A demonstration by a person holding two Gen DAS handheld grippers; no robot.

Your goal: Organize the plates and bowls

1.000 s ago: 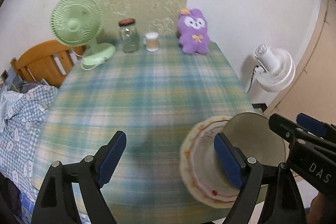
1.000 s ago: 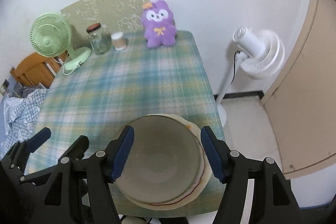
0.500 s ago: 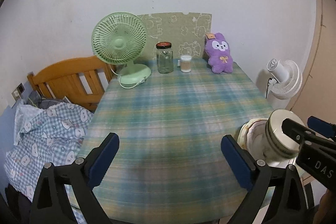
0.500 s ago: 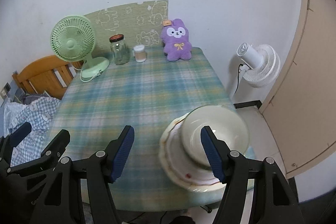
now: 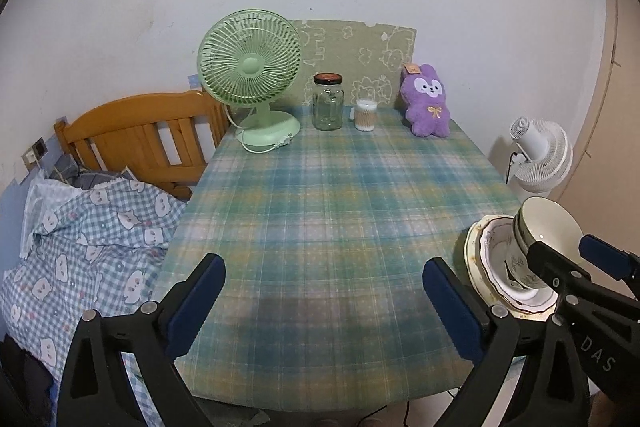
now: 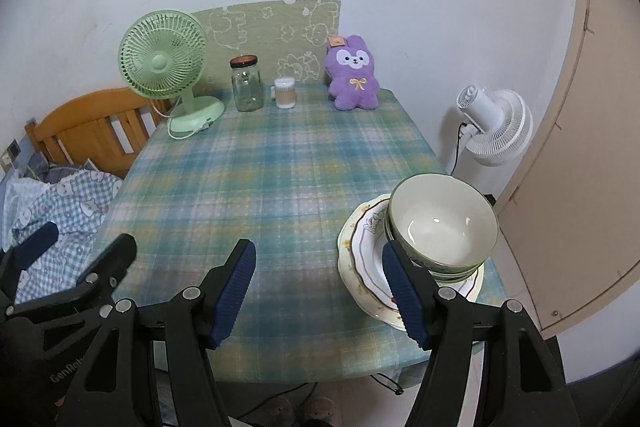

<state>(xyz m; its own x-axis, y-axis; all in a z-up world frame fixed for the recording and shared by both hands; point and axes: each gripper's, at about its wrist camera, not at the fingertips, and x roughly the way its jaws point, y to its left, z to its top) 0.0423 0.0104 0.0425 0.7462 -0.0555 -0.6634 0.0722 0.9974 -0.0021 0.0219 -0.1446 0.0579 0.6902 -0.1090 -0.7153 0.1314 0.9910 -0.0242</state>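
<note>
My left gripper (image 5: 322, 301) stands at its widest, the jaws having just been opening, with nothing between them but bare plaid cloth. My right gripper (image 6: 320, 291) is roughly half open and also empty; its right pad shows in front of the dishes but I cannot see it touching them. Both point down at a slant over the near edge of the table (image 6: 256, 187).

The task's things sit together at the near right corner of the table: the bowls (image 6: 442, 223), nested one inside another, rest upright on the stacked plates (image 6: 366, 251), which lie flat close to the right edge. The plates' rim comes very near the table's edge on that side.

At the far edge, well apart from the dishes, stand a green fan (image 6: 164, 67), a glass jar (image 6: 247, 83), a small cup (image 6: 285, 93) and a purple plush toy (image 6: 354, 75).

Judgement: the stacking looks done and both tools released; the step in hand is the withdrawal. If any move remains, it calls for nudging the pile inward from the right edge, gripping the plates' rim and not the bowls, since the pile is top-heavy
</note>
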